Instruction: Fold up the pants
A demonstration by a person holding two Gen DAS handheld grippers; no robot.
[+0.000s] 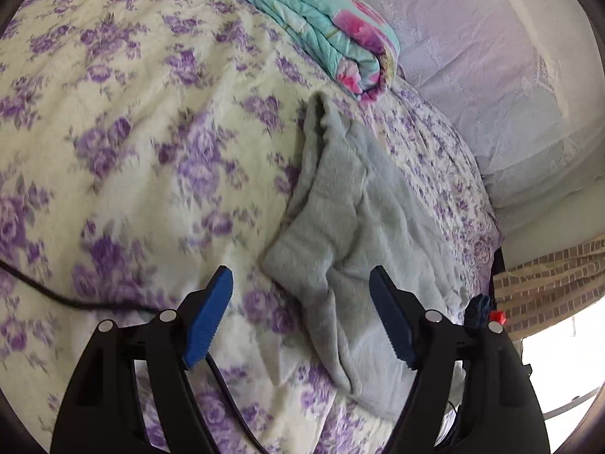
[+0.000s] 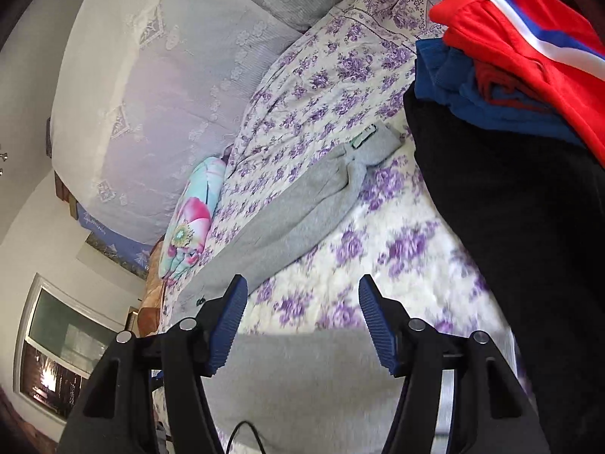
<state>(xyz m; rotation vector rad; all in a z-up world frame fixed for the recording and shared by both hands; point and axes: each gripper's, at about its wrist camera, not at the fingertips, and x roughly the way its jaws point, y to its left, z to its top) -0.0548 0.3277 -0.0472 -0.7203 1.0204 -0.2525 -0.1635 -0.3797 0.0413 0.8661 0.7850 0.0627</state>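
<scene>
Lying on the purple-flowered bedspread [image 1: 124,125], the grey pants [image 1: 355,227] stretch lengthwise beside the pale lilac pillows [image 1: 491,75], partly folded over themselves, with a bunched end toward a rolled teal-and-pink quilt [image 1: 325,26]. Left gripper [image 1: 302,317]: the 2 blue fingers stand well apart, holding nothing, above the near part of the pants. A black cable [image 1: 75,302] crosses the bedspread at left. Right gripper [image 2: 302,321]: fingers likewise spread, nothing between them, over bedspread and grey cloth. From this side the pants [image 2: 302,212] show a green label at one end. A pile of black [image 2: 522,227], blue [image 2: 453,79] and red [image 2: 529,30] garments sits at right.
</scene>
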